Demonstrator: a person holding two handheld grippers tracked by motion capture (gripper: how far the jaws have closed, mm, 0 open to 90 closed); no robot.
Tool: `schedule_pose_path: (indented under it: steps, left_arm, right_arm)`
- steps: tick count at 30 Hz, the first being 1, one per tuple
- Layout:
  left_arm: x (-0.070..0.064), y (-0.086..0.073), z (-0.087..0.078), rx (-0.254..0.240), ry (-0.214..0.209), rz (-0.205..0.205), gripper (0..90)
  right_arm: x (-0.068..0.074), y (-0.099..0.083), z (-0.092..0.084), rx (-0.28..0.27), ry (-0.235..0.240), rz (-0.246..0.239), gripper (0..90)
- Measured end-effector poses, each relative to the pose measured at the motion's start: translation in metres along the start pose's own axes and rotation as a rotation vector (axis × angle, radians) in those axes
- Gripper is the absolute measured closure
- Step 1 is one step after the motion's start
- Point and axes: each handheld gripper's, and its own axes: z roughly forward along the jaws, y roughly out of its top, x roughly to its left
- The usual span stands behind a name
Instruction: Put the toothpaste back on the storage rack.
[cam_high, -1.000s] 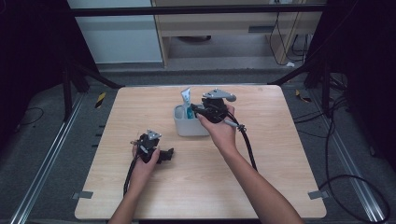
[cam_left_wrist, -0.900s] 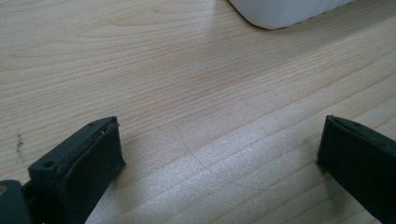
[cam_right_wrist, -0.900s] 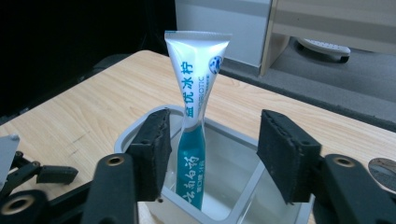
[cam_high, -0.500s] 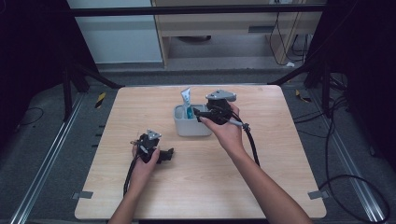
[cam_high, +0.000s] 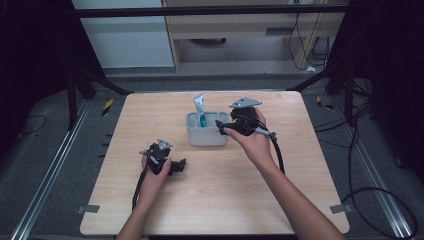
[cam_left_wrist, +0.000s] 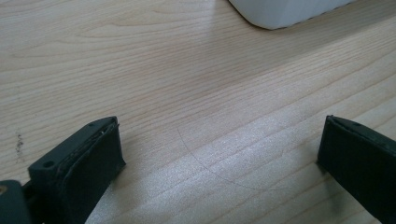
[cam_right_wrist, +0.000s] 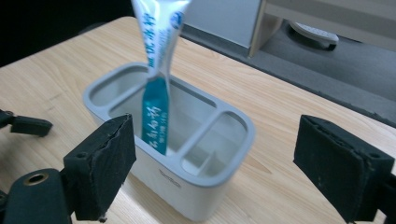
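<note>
Here the wooden table (cam_high: 300, 200) carries a grey caddy (cam_high: 206, 136) near its middle, toward the far side. The caddy is a rounded oblong holder with several open compartments; in the high view its long axis runs across the table, left to right. In the right gripper view (cam_right_wrist: 205, 186) it has one large compartment and smaller ones at the end nearer that gripper's right jaw.

A toothpaste tube (cam_high: 200, 111) stands in the large compartment, its long axis close to upright. The flat crimped end points up and leans a little toward the far left, and the teal lower part (cam_right_wrist: 155, 116) goes down inside the caddy. How its bottom end rests cannot be made out.

The right gripper (cam_high: 223, 126) is held just beside the caddy's right end, over its rim, its jaws pointing left. In its own view (cam_right_wrist: 215, 163) the jaws are spread wide with nothing between them, apart from the tube.

The left gripper (cam_high: 180, 165) rests low on the table, front-left of the caddy and apart from it. Its jaws (cam_left_wrist: 219, 158) stand wide over bare wood, gripping nothing.
</note>
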Motion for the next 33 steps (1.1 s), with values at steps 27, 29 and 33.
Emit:
schedule_pose_path:
  steps: [27, 29, 33]
  left_arm:
    - [0.000, 0.000, 0.000, 0.001, 0.001, 0.001, 0.0]
    - [0.000, 0.000, 0.000, 0.001, 0.001, 0.002, 0.0]
    - [0.000, 0.000, 0.000, 0.000, 0.000, -0.001, 0.0]
  right_arm:
    - [-0.028, -0.024, -0.024, 0.030, -0.043, 0.028, 9.3]
    - [-0.033, -0.029, -0.026, 0.035, -0.053, 0.031, 9.3]
    - [-0.040, -0.037, -0.031, 0.039, -0.065, 0.044, 9.3]
